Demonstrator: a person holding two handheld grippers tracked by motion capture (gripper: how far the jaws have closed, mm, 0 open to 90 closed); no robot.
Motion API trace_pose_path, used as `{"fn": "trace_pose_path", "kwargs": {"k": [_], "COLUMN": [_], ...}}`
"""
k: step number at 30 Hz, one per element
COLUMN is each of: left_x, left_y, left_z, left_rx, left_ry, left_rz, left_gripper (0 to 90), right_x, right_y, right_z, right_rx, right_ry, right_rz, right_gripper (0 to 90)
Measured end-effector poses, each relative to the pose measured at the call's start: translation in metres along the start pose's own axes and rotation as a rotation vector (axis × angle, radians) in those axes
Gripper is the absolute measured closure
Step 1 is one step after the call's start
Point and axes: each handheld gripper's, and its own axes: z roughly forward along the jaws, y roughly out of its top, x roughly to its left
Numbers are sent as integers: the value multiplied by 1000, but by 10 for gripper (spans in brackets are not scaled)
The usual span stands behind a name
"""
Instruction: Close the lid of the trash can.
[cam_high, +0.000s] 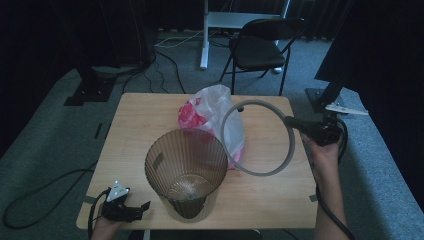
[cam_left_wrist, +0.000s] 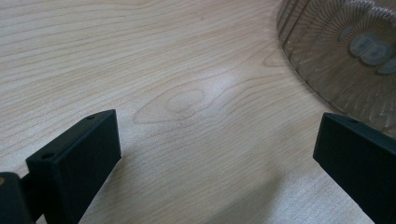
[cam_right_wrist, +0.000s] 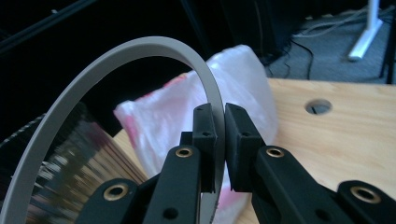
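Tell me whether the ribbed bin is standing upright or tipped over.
Upright. The ribbed bin stands on the table with its open mouth facing up, its bottom visible inside.

Overhead view, two close jaw-level views

We see the bin (cam_high: 186, 172) standing on the table (cam_high: 135, 115) near its front edge, with the bag (cam_high: 212, 117) lying just behind it. The ring (cam_high: 257, 137) hangs in the air right of the bin and over the bag, clamped at its right side by the right gripper (cam_high: 295, 122). The left gripper (cam_high: 137, 207) sits at the front left corner, left of the bin.
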Motion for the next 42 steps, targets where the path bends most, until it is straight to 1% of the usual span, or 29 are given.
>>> {"fn": "trace_pose_path", "kwargs": {"k": [6, 11, 17, 19, 24, 28, 30, 33, 35, 38, 40, 42], "left_x": [0, 0, 1, 1, 1, 1, 1, 1, 1, 1, 1, 1], "left_y": [0, 0, 0, 0, 0, 0, 0, 0, 0, 0, -1, 0], "left_z": [0, 0, 0, 0, 0, 0, 0, 0, 0, 0, 0, 0], "left_rx": [-2, -2, 0, -1, 0, 1, 1, 3, 3, 5, 7, 8], "left_ry": [-1, -2, -3, -5, -5, -4, -5, -5, -5, -6, -7, -5], "left_rz": [-2, -3, -3, -3, -3, -2, -2, -1, 0, 1, 0, 1], "left_gripper": [9, 9, 9, 9, 9, 9, 9, 9, 9, 9, 9, 9], "right_x": [22, 39, 60, 66, 79, 89, 92, 96, 98, 101, 104, 106], "right_y": [17, 28, 39, 41, 42, 39, 37, 35, 33, 32, 31, 30], "right_z": [19, 35, 56, 64, 83, 100, 108, 118, 124, 131, 136, 140], "right_rx": [11, 21, 48, 64, 105, 157, 179, 203, 219, 241, 258, 272], "right_ry": [50, 107, 159, 167, 207, 222, 241, 255, 271, 279, 301, 307], "right_rz": [-51, -78, -111, -124, -135, -157, -154, -154, -147, -148, -143, -146], "right_gripper": [837, 837, 837, 837, 837, 837, 836, 836, 836, 836, 836, 836]}}
